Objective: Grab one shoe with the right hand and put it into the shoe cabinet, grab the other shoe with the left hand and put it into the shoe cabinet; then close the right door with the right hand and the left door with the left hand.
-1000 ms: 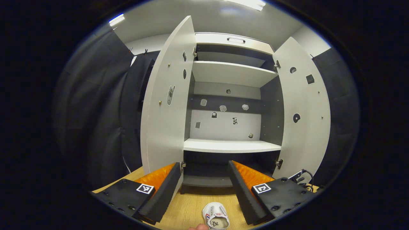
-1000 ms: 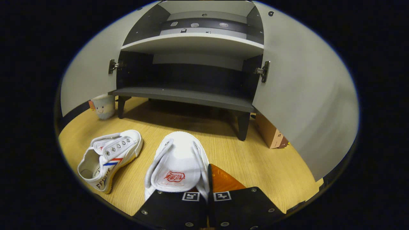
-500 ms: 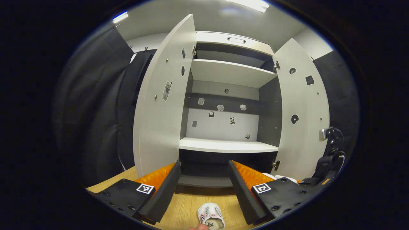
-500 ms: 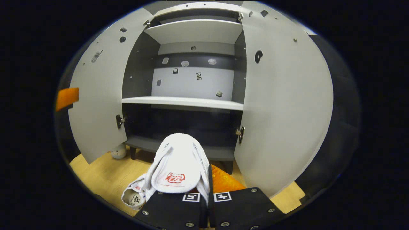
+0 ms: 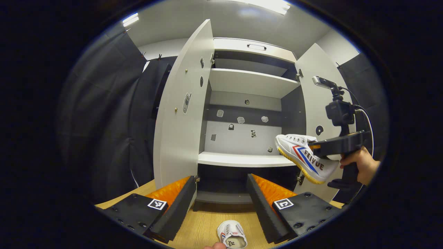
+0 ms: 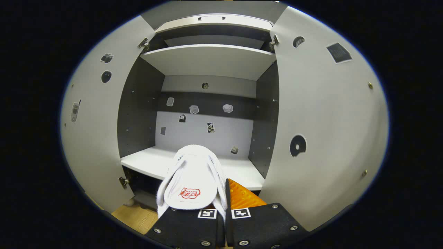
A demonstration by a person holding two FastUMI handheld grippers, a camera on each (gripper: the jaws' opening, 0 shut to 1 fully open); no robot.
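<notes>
A white shoe (image 6: 192,180) with a red logo on its tongue is held in my right gripper (image 6: 225,193), which is shut on the shoe's side wall. Its toe points at the white middle shelf (image 6: 148,162) of the open shoe cabinet. In the left gripper view that shoe (image 5: 306,157) hangs in the air at shelf height by the right door (image 5: 316,103), with a hand (image 5: 361,166) on the handle. My left gripper (image 5: 221,200) is open with nothing between its fingers. The other white shoe (image 5: 232,235) lies on the floor below it.
Both cabinet doors stand wide open, the left door (image 6: 93,131) and the right door (image 6: 322,121). A dark bottom shelf (image 5: 221,197) sits low above the wooden floor (image 5: 204,224). An upper shelf (image 6: 207,60) is above. Black cloth (image 5: 104,121) hangs at the left.
My right gripper has lifted its shoe from the floor up to the middle shelf's height and moved closer to the cabinet. The left gripper has barely moved and stays open.
</notes>
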